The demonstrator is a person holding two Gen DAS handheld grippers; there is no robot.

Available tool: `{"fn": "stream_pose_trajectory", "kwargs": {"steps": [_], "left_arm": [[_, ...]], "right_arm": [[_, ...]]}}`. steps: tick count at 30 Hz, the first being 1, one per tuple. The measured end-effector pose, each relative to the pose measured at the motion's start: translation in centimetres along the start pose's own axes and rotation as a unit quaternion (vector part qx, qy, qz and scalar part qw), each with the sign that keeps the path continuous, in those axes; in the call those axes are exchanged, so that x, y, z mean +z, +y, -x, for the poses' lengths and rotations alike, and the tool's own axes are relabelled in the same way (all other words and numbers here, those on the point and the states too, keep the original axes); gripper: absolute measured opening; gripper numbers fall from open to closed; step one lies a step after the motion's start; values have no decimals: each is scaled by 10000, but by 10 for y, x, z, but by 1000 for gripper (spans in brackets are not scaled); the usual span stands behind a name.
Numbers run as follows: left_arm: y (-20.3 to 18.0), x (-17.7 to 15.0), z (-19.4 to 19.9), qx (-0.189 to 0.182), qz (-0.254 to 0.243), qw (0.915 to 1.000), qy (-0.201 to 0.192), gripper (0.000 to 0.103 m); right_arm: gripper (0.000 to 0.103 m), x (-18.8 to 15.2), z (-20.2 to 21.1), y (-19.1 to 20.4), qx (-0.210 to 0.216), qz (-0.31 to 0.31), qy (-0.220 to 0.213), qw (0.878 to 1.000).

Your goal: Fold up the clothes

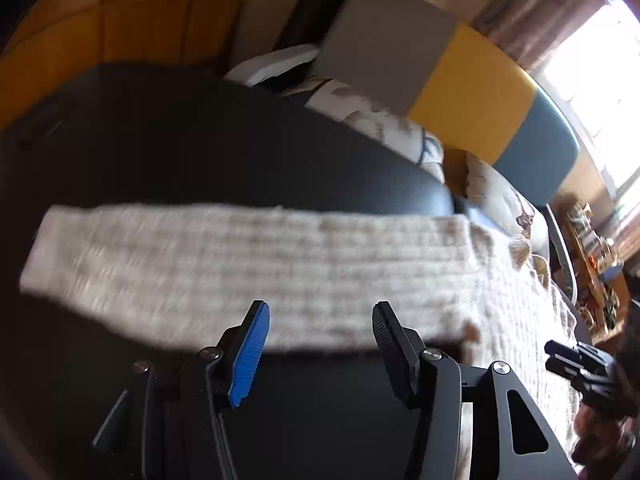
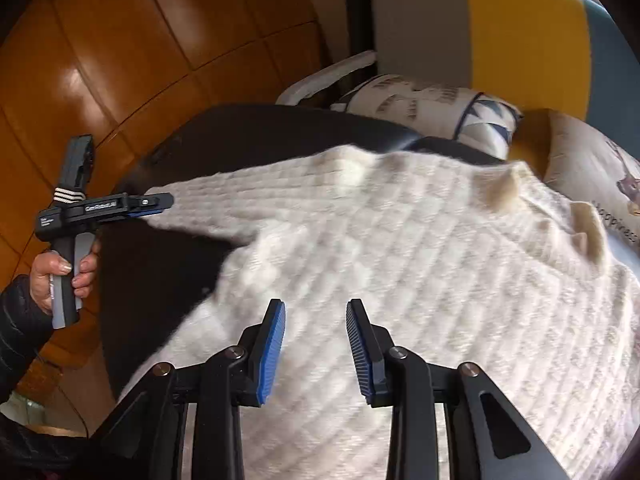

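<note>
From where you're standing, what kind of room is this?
Probably a living room at home. A cream knitted sweater is spread over a black leather seat, printed cushions lean against a grey, yellow and blue backrest, and the floor is glossy wood.

A cream, waffle-knit sweater (image 2: 400, 264) lies spread over a black padded surface (image 2: 160, 280), one sleeve (image 2: 208, 200) reaching toward nine o'clock. The right gripper (image 2: 316, 340), with blue ribbed pads (image 2: 272, 352), hangs over the sweater's body at six o'clock with its jaws apart and nothing between them. At nine o'clock the left gripper (image 2: 158, 204), held by a hand (image 2: 60, 276) in a black sleeve, sits at the sleeve's end, while patterned cushions (image 2: 440, 108) lie at one o'clock.
</note>
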State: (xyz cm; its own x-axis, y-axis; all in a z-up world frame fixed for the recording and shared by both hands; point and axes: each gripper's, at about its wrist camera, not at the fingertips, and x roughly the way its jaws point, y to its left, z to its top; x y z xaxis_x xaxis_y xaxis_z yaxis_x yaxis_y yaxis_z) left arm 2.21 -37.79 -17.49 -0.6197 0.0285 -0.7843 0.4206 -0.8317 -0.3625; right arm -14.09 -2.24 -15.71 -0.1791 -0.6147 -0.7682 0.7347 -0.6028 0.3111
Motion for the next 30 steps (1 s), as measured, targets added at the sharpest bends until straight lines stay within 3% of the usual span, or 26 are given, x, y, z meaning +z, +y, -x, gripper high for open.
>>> {"fn": "stream_pose_trajectory", "kwargs": {"steps": [4,8,14,21,24,25,26,28,30], "left_arm": [[20,-33,16,-325,153,9993,138,53],[3,-74,26,-795,-331,9953,448,53],[-36,-130,29,-1334,-948,9827,871,53],[-64,-149,28,-1401,-1142,9788,959,53],[-79,-154,22,-1142,-1356,9799,911,52],[-83,-155,21,-1056,-1365,9808,910,37],[-86,-157,19,-974,-1332,9818,938,8],[-93,-162,19,-777,-1310,9845,871,7],[-100,-167,20,-612,-1306,9867,756,8]], "right_arm": [[32,-14,-14,63,540,396,304,9973],[32,-32,-20,92,183,544,478,9972],[32,-60,-12,77,-383,42,510,9980],[32,-101,22,41,-1037,-642,234,9923],[32,-118,39,21,-1280,-1022,55,9865],[32,-123,43,14,-1420,-1104,27,9837],[32,-128,47,7,-1632,-1172,53,9796],[30,-142,51,-8,-2050,-1328,180,9695],[29,-156,64,-20,-2021,-1529,36,9673]]}}
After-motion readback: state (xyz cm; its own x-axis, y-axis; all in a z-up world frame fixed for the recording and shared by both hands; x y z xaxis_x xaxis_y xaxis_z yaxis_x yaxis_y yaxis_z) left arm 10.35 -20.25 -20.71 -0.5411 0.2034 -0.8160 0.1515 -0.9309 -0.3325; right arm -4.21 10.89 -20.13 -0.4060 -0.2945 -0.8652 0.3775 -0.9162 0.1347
